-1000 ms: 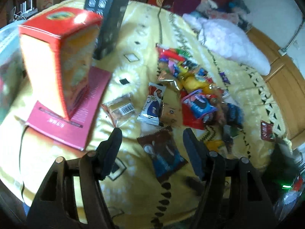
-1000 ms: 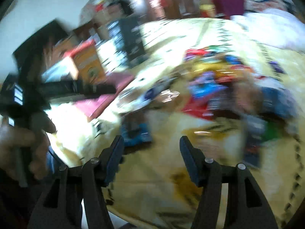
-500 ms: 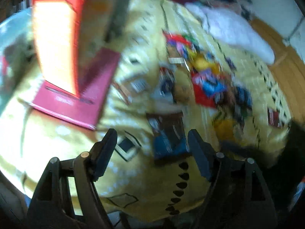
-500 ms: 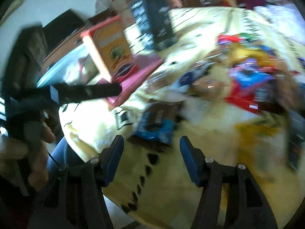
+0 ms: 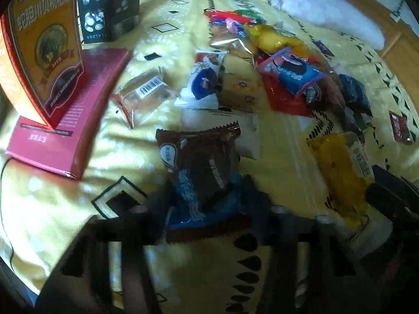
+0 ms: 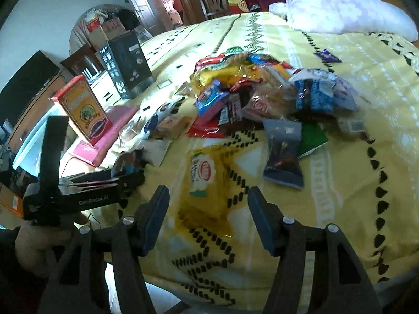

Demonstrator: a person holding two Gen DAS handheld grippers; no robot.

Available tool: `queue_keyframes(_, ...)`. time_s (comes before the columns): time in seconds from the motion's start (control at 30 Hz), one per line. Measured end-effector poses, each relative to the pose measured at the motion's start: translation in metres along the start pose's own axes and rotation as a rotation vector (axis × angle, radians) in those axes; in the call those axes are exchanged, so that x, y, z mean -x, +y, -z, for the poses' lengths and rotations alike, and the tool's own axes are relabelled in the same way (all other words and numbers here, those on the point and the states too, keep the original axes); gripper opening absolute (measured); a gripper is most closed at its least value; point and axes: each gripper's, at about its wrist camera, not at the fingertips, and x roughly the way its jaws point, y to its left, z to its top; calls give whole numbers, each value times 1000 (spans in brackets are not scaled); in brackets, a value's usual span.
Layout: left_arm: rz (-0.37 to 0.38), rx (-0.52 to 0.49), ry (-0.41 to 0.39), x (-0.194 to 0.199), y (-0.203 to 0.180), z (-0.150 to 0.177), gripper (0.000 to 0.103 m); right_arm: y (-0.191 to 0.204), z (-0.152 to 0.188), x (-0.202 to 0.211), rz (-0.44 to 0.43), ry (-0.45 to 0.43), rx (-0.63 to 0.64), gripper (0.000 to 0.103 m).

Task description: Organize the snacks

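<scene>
"GenRobot.AI" on left tool (image 6: pixel 131 180), "345" on orange box (image 5: pixel 44 49)

black grippers (image 6: pixel 207 217), blue pads (image 6: pixel 154 217), silver screws

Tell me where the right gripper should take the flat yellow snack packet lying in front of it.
Probably across the yellow snack packet's long side edges, coming from above. It lies flat on the bedspread, lengthwise between the right gripper's open jaws.

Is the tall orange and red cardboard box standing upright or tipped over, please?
Upright: the tall orange and red cardboard box stands on its narrow end atop the flat pink box.
</scene>
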Motion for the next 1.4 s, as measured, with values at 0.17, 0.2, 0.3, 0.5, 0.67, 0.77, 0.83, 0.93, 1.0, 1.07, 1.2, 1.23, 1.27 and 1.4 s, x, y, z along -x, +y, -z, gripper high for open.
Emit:
queue_keyframes(0.17, 14, -17, -15, 7, 2, 2, 46, 6, -3, -23, 18, 34, 26, 66)
queue_keyframes(0.2, 18, -17, -17, 9, 2, 2, 46, 7, -4, -29, 27, 42, 33, 66)
queue_keyframes(0.3, 29, -16, -25, 12, 1, 1, 46, 5, -5, -49, 60, 73, 46, 66)
queue_keyframes(0.5, 51, -74, -108, 41, -7, -8, 46, 3, -4, -44, 82, 62, 60, 42)
queue_keyframes(0.67, 65, -108, -225, 82, -9, -27, 46, 9, -34, -2, 74, -59, 75, 41)
queue_keyframes(0.77, 62, -106, -308, 114, 0, -43, 46, 21, -62, 22, 76, -126, 103, 41)
queue_keyframes(0.83, 57, -94, -355, 134, 10, -52, 46, 34, -86, 39, 69, -177, 132, 41)
queue_keyframes(0.93, 27, -67, -432, 165, 34, -65, 46, 57, -115, 58, 51, -242, 174, 41)
queue_keyframes(1.0, -5, -39, -478, 185, 54, -73, 46, 74, -133, 68, 30, -278, 201, 42)
queue_keyframes(1.07, -41, -11, -508, 200, 74, -78, 46, 95, -152, 73, 7, -304, 233, 42)
queue_keyframes(1.2, -119, 76, -550, 223, 124, -86, 46, 143, -185, 77, -63, -345, 291, 42)
queue_keyframes(1.23, -134, 98, -556, 228, 136, -87, 46, 158, -192, 77, -87, -350, 309, 42)
queue_keyframes(1.27, -153, 124, -564, 234, 150, -86, 46, 170, -197, 76, -105, -351, 322, 42)
queue_keyframes(1.4, -232, 201, -585, 247, 193, -86, 46, 233, -212, 64, -189, -340, 402, 42)
